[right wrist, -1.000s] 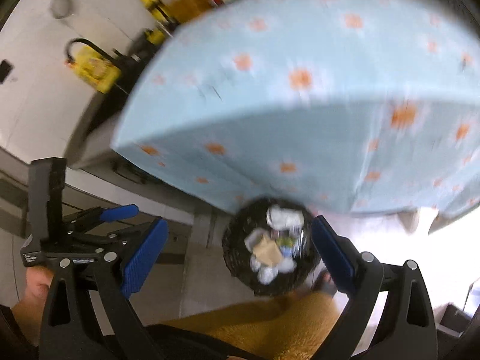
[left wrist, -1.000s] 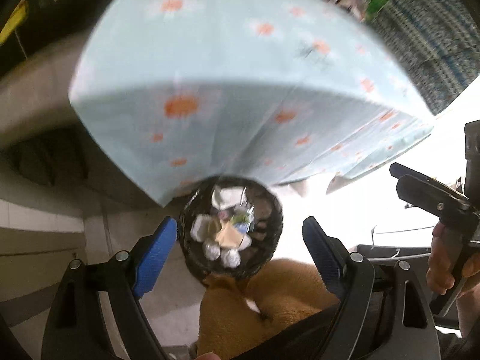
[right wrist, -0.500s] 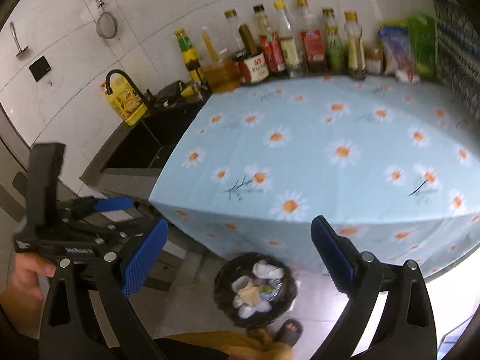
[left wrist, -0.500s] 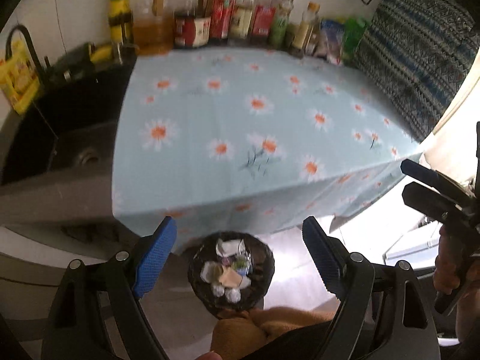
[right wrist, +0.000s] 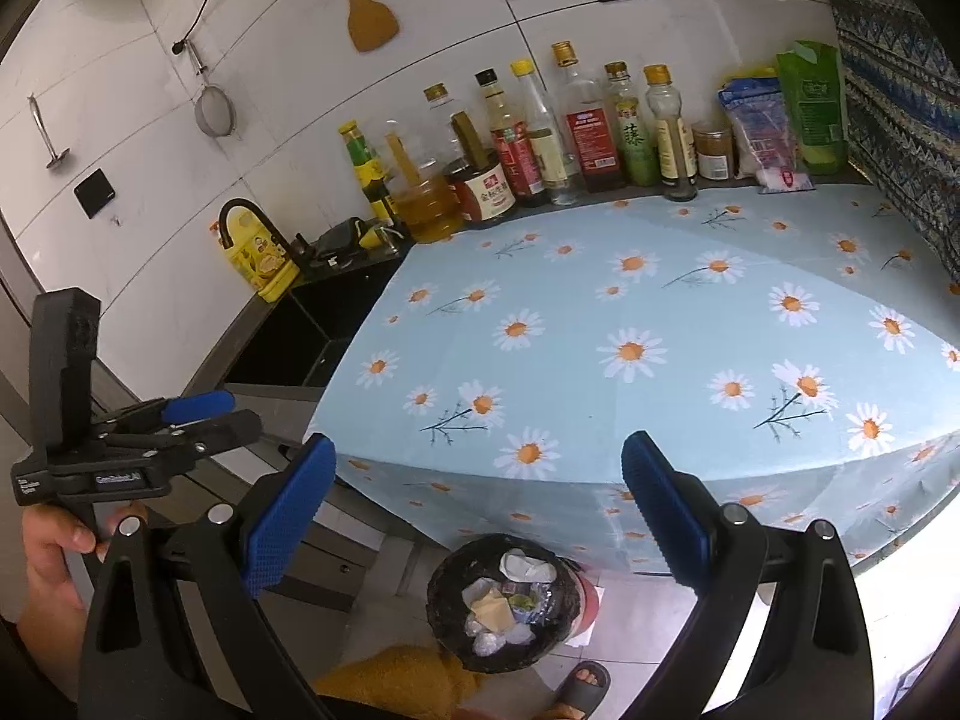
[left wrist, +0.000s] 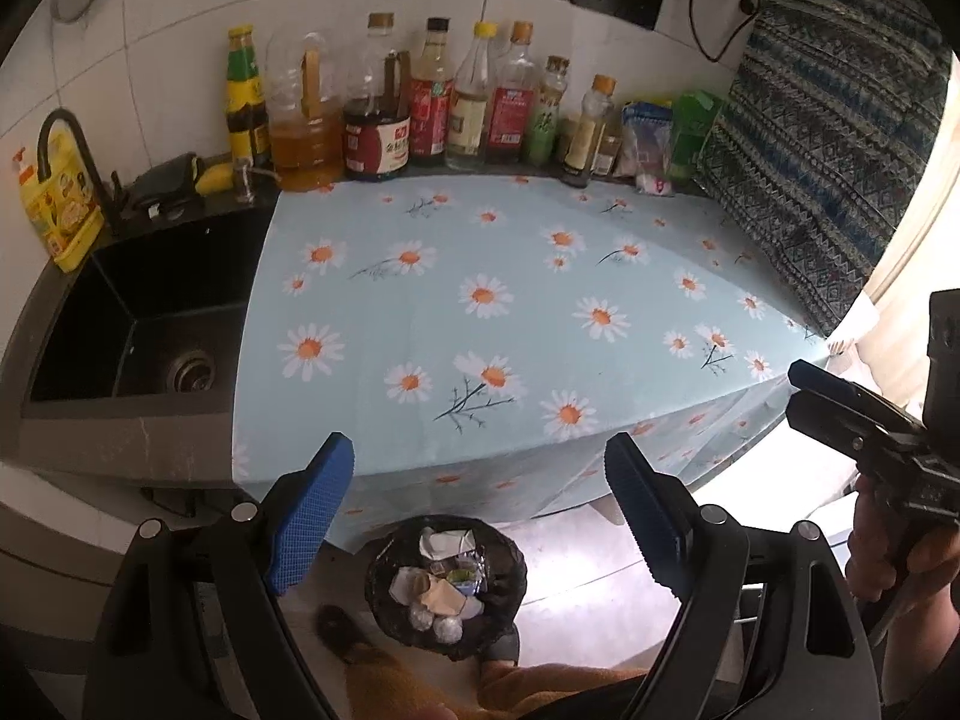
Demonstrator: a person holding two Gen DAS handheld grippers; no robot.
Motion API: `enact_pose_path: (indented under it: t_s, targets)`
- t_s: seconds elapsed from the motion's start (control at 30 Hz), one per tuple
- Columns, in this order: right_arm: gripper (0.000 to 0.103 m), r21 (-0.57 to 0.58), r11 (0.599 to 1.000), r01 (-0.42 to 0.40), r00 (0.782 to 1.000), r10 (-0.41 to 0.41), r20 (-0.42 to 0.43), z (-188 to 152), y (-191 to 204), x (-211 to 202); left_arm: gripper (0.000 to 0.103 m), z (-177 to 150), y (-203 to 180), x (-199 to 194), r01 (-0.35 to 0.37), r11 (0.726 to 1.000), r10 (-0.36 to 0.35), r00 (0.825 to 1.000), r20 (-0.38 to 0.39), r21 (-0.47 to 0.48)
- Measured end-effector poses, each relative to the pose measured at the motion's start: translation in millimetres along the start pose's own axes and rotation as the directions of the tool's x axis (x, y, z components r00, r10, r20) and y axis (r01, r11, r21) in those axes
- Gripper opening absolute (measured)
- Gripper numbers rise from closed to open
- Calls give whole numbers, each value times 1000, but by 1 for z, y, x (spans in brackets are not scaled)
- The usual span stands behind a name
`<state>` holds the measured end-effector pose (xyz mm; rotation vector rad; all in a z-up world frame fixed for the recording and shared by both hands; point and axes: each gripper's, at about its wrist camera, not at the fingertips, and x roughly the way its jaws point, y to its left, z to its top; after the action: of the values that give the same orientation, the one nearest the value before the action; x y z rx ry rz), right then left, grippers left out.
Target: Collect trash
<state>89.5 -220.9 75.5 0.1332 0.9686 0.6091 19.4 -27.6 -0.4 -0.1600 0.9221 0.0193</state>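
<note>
Both the left gripper [left wrist: 478, 513] and the right gripper [right wrist: 478, 510] hang with jaws released and empty. The trash [left wrist: 441, 591] lies in the bin [right wrist: 447, 636] on the floor below the tabletop [left wrist: 510, 312], which looks bare. Best scan the cloth's edges and floor for strays before lowering either gripper.

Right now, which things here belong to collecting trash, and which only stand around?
Job:
- trash bin on the floor, holding crumpled wrappers
- left gripper, open
- right gripper, open

Standing around:
- sauce bottles
- sink
- daisy tablecloth
- wooden spatula
</note>
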Motion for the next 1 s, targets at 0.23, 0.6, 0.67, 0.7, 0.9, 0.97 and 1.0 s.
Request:
enact_pose_path:
  t_s: [0.23, 0.6, 0.67, 0.7, 0.9, 0.97, 1.0]
  targets:
    - [95, -3, 999, 37, 999, -37, 18, 5, 0, -5, 83, 7, 2, -6, 16, 1000, -16, 1000, 12, 9]
    - [95, 7, 998, 68, 998, -68, 16, 7, -2, -12, 83, 12, 3, -10, 47, 999, -48, 998, 32, 28]
    - [95, 6, 997, 72, 997, -72, 15, 7, -1, -11, 83, 11, 5, -9, 56, 998, -56, 998, 24, 18]
    - [95, 5, 997, 71, 997, -71, 16, 7, 0, -12, 84, 10, 7, -8, 60, 998, -60, 998, 19, 14]
    - [98, -33, 997, 64, 998, -63, 21, 9, 9, -14, 84, 7, 11, -10, 40, 999, -41, 999, 20, 10]
    - [98, -46, 997, 70, 997, -69, 21, 9, 12, -14, 90, 6, 11, -11, 43, 999, -43, 999, 19, 1]
    - [98, -47, 996, 77, 997, -77, 17, 9, 13, -14, 92, 5, 12, -12, 43, 999, -43, 999, 22, 0]
